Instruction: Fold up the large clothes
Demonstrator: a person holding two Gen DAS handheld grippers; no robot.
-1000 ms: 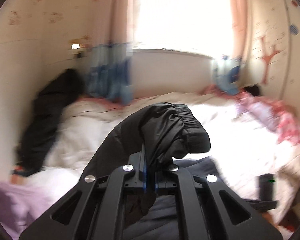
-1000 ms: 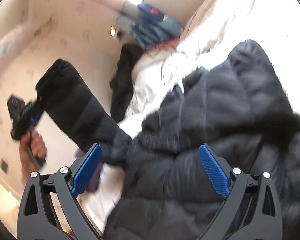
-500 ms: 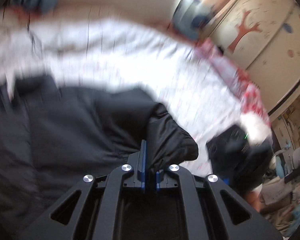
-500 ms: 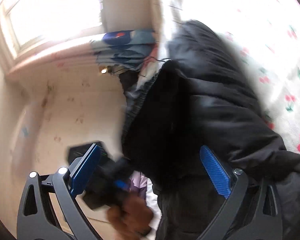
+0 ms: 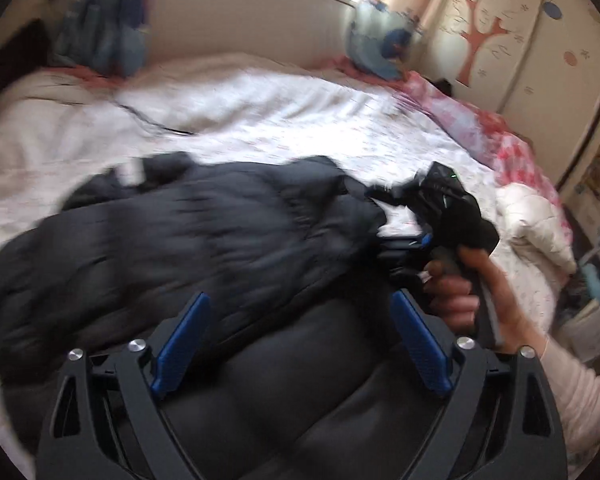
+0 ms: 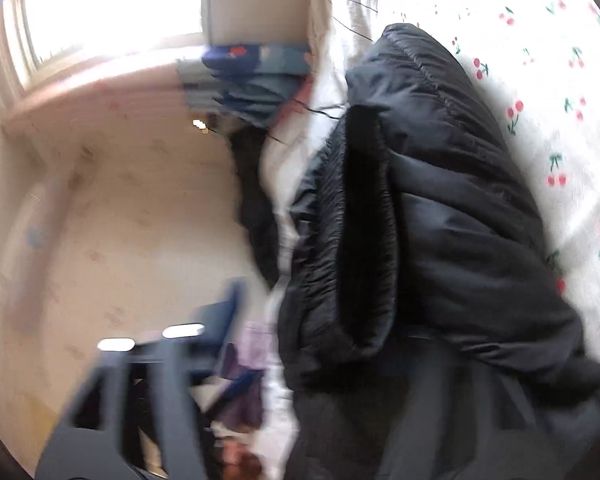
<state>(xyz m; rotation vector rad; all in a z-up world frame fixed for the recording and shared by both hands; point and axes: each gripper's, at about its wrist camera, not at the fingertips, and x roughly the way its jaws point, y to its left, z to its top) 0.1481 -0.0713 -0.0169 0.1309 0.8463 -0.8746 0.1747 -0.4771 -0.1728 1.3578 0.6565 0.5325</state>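
Note:
A black puffer jacket (image 5: 220,232) lies spread on the bed's white cherry-print sheet (image 5: 280,112). My left gripper (image 5: 300,324) hovers low over its near part. Its jaws are opening wide, blue pads apart, with nothing pinched; the sleeve rests on the jacket below them. At the jacket's right edge a hand (image 5: 460,292) holds my right gripper (image 5: 416,248). In the blurred right wrist view the right gripper (image 6: 332,352) is closing, with a bulging fold of the jacket (image 6: 440,200) between its fingers.
Another dark garment (image 6: 256,200) lies by the wall at the bed's far side. Blue curtains (image 5: 100,40) hang behind the bed. A pink floral quilt (image 5: 480,128) and a white padded cover (image 5: 536,220) lie along the right edge, by a wardrobe (image 5: 520,40).
My left gripper came down with the sleeve, let it go onto the jacket and opened wide. My right gripper rolled, moved to the jacket's edge, and its fingers came together on the fabric.

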